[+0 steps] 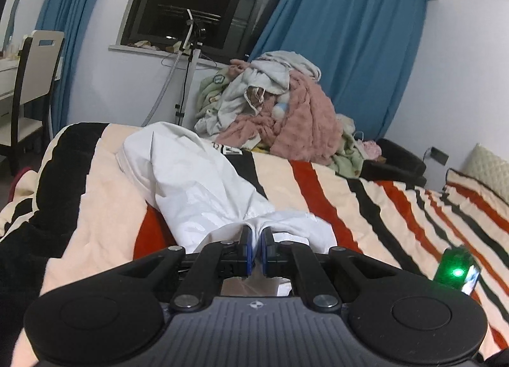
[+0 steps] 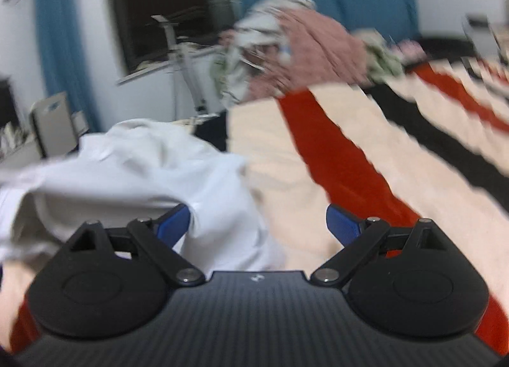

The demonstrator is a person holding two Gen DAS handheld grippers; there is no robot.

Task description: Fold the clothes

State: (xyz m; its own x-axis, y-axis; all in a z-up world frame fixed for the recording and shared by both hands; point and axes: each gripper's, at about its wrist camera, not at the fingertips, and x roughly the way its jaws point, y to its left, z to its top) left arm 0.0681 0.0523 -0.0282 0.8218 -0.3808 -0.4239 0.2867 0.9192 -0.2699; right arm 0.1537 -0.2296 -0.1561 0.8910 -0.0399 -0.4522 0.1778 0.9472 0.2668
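A white garment [image 1: 194, 182] lies stretched along a striped blanket [image 1: 366, 208] on the bed. My left gripper [image 1: 257, 233] is shut on the near edge of the white garment, the cloth bunched between its blue pads. In the right wrist view, which is blurred, the same white garment [image 2: 152, 172] lies to the left. My right gripper [image 2: 258, 217] is open, its left finger [image 2: 174, 223] against the garment's edge and its right finger [image 2: 342, 222] over the blanket [image 2: 286, 176].
A heap of mixed clothes [image 1: 280, 109] with a pink knit piece sits at the bed's far side, also in the right wrist view [image 2: 302, 48]. A chair [image 1: 35, 80] and desk stand left. A tripod stand [image 1: 187, 58] is by the window. A green-lit device [image 1: 456, 268] shows at right.
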